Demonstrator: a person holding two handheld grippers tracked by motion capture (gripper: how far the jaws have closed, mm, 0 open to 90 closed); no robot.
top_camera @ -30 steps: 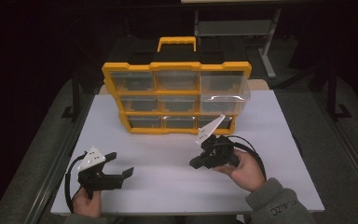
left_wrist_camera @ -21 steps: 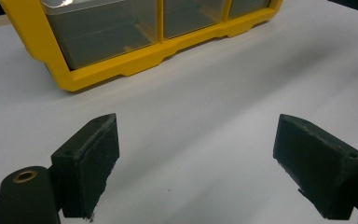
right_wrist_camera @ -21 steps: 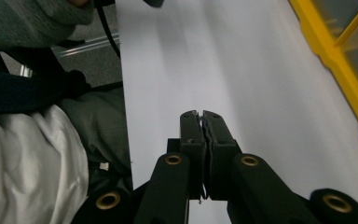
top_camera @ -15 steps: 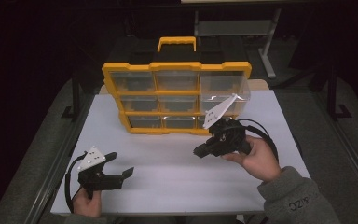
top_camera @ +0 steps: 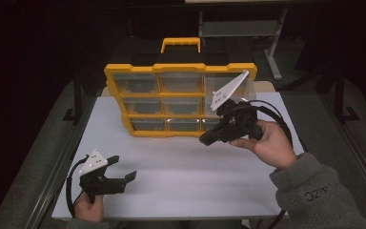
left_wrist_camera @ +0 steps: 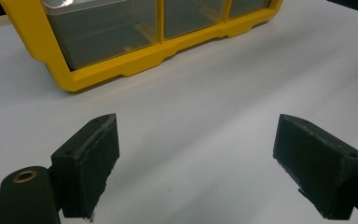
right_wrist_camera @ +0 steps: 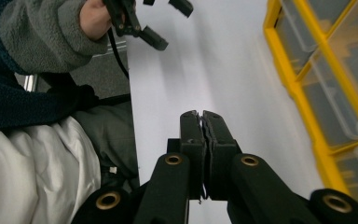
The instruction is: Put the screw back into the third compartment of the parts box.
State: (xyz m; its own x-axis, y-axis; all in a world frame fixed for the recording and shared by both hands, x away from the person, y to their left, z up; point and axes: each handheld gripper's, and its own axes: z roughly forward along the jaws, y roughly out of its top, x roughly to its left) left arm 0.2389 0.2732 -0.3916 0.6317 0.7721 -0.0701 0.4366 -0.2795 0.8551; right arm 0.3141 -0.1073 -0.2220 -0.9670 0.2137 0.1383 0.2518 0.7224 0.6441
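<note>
White rectangular worktop [top_camera: 181, 167]: front half bare, wide free room between both hands, dark floor past side edges. Yellow plastic organiser case with clear compartment lids [top_camera: 171, 95] stands at far middle, black-and-yellow handle at top, front edge well back from near edge. Right claw [top_camera: 208, 139] held above worktop just before case's right front corner, jaws pressed together, nothing between. Left claw [top_camera: 121, 171] low near front-left corner, jaws spread wide, empty, bare surface ahead.
</note>
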